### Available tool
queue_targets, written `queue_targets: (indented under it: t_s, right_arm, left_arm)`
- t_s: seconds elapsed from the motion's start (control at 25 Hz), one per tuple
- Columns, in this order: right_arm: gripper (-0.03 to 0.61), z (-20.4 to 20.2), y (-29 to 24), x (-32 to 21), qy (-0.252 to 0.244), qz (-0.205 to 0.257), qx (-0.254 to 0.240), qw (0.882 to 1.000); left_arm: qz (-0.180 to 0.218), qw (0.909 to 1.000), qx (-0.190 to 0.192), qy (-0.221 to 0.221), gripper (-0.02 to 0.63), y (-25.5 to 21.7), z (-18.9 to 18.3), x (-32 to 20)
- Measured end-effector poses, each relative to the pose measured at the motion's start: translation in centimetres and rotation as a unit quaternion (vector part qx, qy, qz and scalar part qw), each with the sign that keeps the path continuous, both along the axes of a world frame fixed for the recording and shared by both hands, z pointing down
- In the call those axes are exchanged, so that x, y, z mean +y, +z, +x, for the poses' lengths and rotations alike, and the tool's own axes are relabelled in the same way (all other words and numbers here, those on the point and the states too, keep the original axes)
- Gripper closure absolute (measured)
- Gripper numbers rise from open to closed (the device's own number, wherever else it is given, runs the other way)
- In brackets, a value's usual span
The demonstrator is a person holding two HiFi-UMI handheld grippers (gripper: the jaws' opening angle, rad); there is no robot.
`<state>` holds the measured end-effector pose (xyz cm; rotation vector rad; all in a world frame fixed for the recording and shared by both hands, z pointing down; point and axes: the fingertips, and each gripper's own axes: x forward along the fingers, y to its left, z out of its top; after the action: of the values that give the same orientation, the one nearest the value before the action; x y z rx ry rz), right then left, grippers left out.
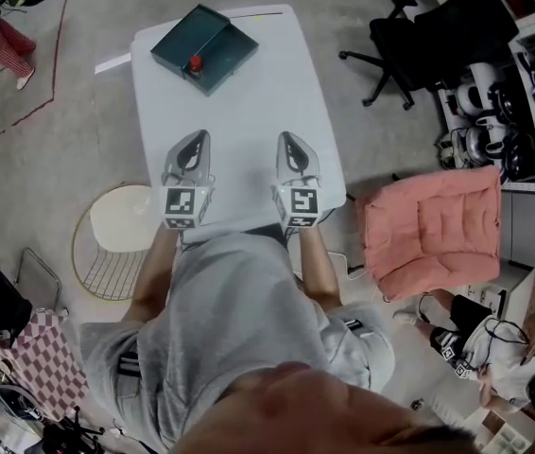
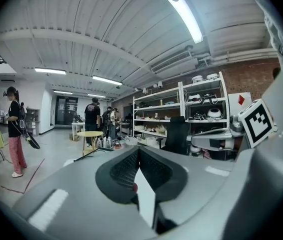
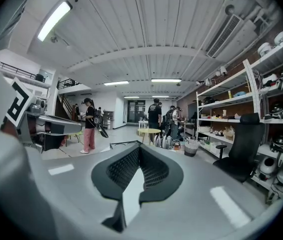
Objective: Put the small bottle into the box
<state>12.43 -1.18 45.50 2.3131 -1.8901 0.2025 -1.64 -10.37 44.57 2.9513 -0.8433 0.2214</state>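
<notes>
The bottle (image 1: 195,62) seems already in the box (image 1: 222,49) at the table's (image 1: 249,112) far end, so the left hand-held gripper (image 1: 196,142) and right hand-held gripper (image 1: 288,142), both pressed together empty, should keep clear.

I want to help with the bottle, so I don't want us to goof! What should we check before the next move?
1. Left tongs empty: ok, shut on nothing.
2. Right tongs empty: ok, shut on nothing.
3. Tongs open for a grab: not ok, both are shut.
4. Box on the table: ok, at the far end.
5. Bottle fully inside the box: cannot tell; its red cap shows at the box.
</notes>
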Motion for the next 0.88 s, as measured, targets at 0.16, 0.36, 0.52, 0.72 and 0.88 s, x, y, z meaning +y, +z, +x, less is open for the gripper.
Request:
queue_targets:
  t_s: [0.16,0.36,0.52,0.72,0.88]
  right_arm:
    - [0.575,-0.24,0.54,0.66,0.001,-0.007,0.002,1.0]
    - [0.575,-0.32,0.46,0.68,-0.001,-0.006,0.003,1.0]
    - [0.575,-0.57,0.16,0.54,-0.006,-0.005,0.005,1.0]
    - [0.575,-0.2,0.08,0.54,-0.004,-0.006,0.005,1.0]
    - [0.575,-0.49,0.21,0.57,-0.008,-0.008,0.005,1.0]
  left_arm:
    - [-0.001,1.0,0.001,0.006,0.603,-0.21,0.01,0.7]
    - [-0.003,1.0,-0.001,0.002,0.603,0.4,-0.55,0.48]
    - [-0.006,1.0,0.0,0.001,0.603,0.46,-0.54,0.47]
    - [-0.006,1.0,-0.001,0.001,0.603,0.42,-0.19,0.57]
    - [-0.005,1.0,0.0,0.002,0.603,0.44,-0.3,0.71]
